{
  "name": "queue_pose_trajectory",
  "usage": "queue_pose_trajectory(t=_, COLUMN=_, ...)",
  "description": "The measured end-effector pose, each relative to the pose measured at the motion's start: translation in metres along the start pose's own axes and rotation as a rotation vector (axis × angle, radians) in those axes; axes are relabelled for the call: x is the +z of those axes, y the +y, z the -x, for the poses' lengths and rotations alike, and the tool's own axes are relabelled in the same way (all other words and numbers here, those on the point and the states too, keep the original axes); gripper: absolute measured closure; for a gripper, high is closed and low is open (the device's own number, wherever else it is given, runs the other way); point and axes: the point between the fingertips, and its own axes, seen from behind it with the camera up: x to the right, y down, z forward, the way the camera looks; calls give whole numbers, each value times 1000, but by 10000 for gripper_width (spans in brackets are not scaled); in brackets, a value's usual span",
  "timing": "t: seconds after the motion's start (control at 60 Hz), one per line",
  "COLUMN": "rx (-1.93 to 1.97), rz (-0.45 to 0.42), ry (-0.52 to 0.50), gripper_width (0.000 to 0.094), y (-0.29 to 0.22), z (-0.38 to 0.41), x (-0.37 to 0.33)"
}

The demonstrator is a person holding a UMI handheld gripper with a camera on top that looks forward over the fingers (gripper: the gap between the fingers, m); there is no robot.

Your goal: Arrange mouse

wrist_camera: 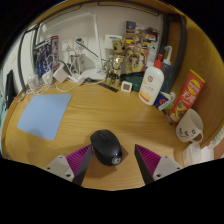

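Observation:
A black computer mouse lies on the wooden desk between my two fingers. It sits close against the left pink pad, with a gap to the right pad. My gripper is open around it. A light blue mouse mat lies flat on the desk, ahead and to the left of the fingers.
A white bottle, a red-yellow can and a white mug stand to the right. Cables, small figures and boxes crowd the back of the desk by the wall.

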Motion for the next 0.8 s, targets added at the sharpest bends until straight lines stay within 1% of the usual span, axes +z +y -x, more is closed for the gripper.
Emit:
queue_pose_trajectory(t=0.117, rx=27, rz=11, ry=9, gripper_width=74, y=-13, z=-14, x=17)
queue_pose_trajectory(t=0.25, rx=82, rz=23, ry=-5, gripper_width=78, y=-21, z=-25, x=31)
queue_pose_trajectory(t=0.3, rx=104, rz=29, ry=-21, gripper_width=86, y=-21, z=-25, x=33)
queue_pose_trajectory(t=0.333, rx=117, rz=30, ry=-33, gripper_width=110, y=-22, z=-24, x=35)
queue_pose_trajectory(t=0.383, rx=113, rz=21, ry=-33, gripper_width=122, y=-23, z=-24, x=36)
queue_pose_trajectory(t=0.45, rx=99, rz=8, ry=-47, gripper_width=215, y=-25, z=-19, x=37)
queue_pose_trajectory(t=0.5, rx=92, rz=-6, ry=-51, gripper_width=267, y=-26, z=-16, x=37)
queue_pose_trajectory(t=0.517, rx=88, rz=-12, ry=-54, gripper_width=267, y=-26, z=-15, x=37)
queue_pose_trajectory(t=0.567, rx=80, rz=-26, ry=-54, gripper_width=457, y=-27, z=-11, x=37)
queue_pose_trajectory(t=0.683, rx=98, rz=-33, ry=-31, gripper_width=484, y=-25, z=-12, x=35)
queue_pose_trajectory(t=0.733, rx=117, rz=-36, ry=-34, gripper_width=523, y=-26, z=-11, x=35)
queue_pose_trajectory(t=0.75, rx=126, rz=-37, ry=-35, gripper_width=512, y=-26, z=-11, x=36)
queue_pose_trajectory(t=0.767, rx=134, rz=-40, ry=-33, gripper_width=555, y=-27, z=-11, x=36)
queue_pose_trajectory(t=0.8, rx=144, rz=-39, ry=-30, gripper_width=583, y=-27, z=-11, x=36)
